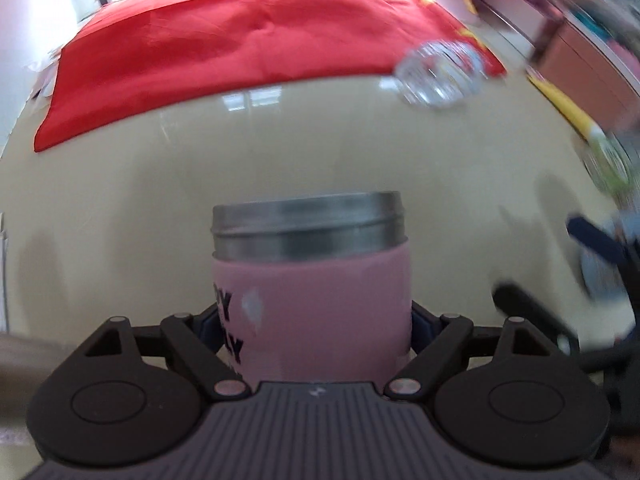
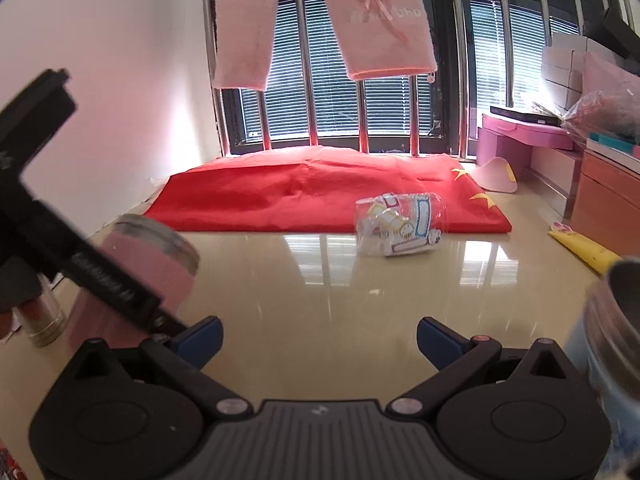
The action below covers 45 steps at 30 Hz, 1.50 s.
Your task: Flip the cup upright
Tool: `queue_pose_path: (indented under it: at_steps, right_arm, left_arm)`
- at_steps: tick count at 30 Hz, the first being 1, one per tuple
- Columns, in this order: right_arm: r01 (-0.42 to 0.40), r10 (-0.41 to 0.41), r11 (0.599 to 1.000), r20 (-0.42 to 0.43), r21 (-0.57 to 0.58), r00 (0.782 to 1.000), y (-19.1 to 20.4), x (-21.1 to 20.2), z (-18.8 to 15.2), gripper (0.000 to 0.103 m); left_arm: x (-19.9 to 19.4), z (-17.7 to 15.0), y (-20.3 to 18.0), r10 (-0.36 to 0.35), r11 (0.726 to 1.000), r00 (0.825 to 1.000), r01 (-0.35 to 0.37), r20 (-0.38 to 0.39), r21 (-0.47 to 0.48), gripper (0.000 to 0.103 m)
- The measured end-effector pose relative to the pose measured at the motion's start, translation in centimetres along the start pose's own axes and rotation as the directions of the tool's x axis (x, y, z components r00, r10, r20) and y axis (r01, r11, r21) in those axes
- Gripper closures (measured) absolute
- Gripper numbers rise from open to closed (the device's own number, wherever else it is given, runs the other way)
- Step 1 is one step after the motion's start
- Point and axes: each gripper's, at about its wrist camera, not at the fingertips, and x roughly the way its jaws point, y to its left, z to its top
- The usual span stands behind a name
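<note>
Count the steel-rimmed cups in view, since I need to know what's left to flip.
2: the pink cup clamped in the left gripper, and a blue cup at the right edge of the right wrist view. Others may be hidden.

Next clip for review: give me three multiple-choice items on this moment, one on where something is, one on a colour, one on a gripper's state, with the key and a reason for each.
1. Where does the clear packet of stickers lie?
A. On the tabletop at the front edge of the red cloth
B. Inside the pink cup
C. Between the right gripper's fingers

2. What colour is the sleeve of the cup in the left gripper?
A. Green
B. Pink
C. Black

3. How is the right gripper set?
A. Shut on the blue cup
B. Shut on the cloth
C. Open, with nothing between its fingers

Key: 1 A, the packet sits on the glossy table where the red cloth ends. 2 B, a pink sleeve below a steel band. 3 C, its blue pads stand wide apart over bare table, while the blue cup stands off to the side.
</note>
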Motion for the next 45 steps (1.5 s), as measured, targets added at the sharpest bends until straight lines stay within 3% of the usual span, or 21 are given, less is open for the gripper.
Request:
queue_pose_path:
  at_steps: [9,13,25,27,29,36,45]
  right_arm:
    - [0.011,-0.011,1.0,0.005,-0.01,1.0,2.4,-3.5,-1.7,0.0]
    - [0.019,-0.019,1.0,0.005,-0.015,1.0,2.9,-4.6,-2.2,0.0]
    - [0.104,-0.104,0.995,-0.003,0.004,0.995,1.9,-7.3,-3.3,0.0]
    - [0.118,-0.118,0.993,-0.004,0.007,0.993,1.6,-7.6,-3.4,0.0]
    - [0.127,-0.127,0.992,-0.004,0.006,0.992,1.5,-8.0,-3.5,0.0]
    - [0.13,-0.13,0.991,0.008,0.001,0.991,2.3,-8.7,-3.6,0.0]
    - [0.08,-0.08,0.996,0.003,-0.037,0.997,6.1,-9.0,-3.0,0.0]
  left_arm:
    - [-5.0,-5.4,-0.1,0.031,0.989,0.999,-0.027,-0.022,0.146,0.017]
    - [-4.8,-7.1,-0.2,0.073,0.977,0.995,-0.059,-0.062,0.205,0.017]
    - [-1.1,-5.9,-2.8,0.084,0.963,0.996,-0.074,-0.028,0.259,0.017]
    - [-1.3,-5.9,-2.8,0.074,0.969,0.997,-0.072,0.004,0.236,0.015]
    - [-2.3,-5.8,-2.5,0.056,0.976,0.997,-0.066,0.054,0.209,0.0]
    - [-5.9,-7.0,-1.6,0.038,0.983,0.981,-0.07,0.189,0.167,0.0]
    - [-11.3,-11.5,2.1,0.017,0.995,0.913,-0.056,0.407,0.083,0.0]
